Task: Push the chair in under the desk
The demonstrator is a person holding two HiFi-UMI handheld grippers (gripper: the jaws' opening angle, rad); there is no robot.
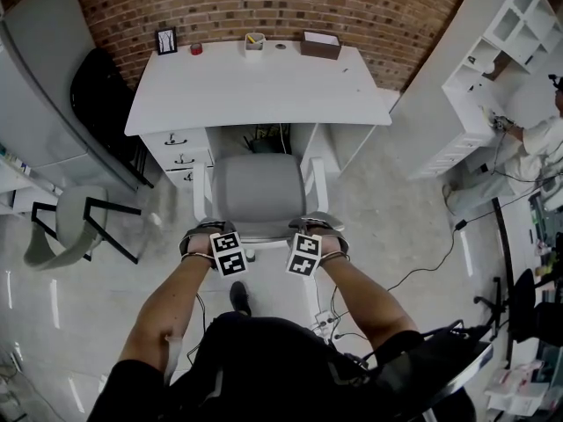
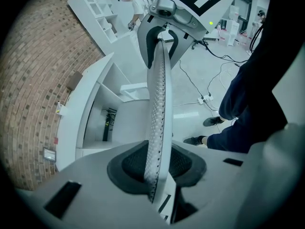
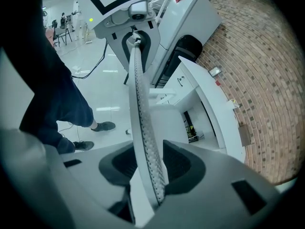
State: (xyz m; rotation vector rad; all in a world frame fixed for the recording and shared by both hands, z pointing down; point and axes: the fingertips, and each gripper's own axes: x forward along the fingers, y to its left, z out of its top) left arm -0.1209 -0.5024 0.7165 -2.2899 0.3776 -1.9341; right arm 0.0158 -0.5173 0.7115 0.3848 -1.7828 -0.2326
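A grey chair (image 1: 258,192) with a white frame stands in front of the white desk (image 1: 264,90), its seat partly under the desk's opening. My left gripper (image 1: 208,231) and right gripper (image 1: 314,226) sit on the top edge of the backrest, one at each end. In the left gripper view the mesh backrest (image 2: 157,89) runs between my left gripper's (image 2: 159,168) dark pads, which press on it. The right gripper view shows the same backrest (image 3: 139,94) clamped in my right gripper (image 3: 151,168). Each view shows the other gripper at the far end.
Drawers (image 1: 180,158) fill the desk's left side. A picture frame (image 1: 165,40), a cup (image 1: 254,42) and a brown box (image 1: 320,44) stand at the desk's back. A grey seat on a black frame (image 1: 66,222) is left; a power strip with cables (image 1: 325,321) lies by my feet.
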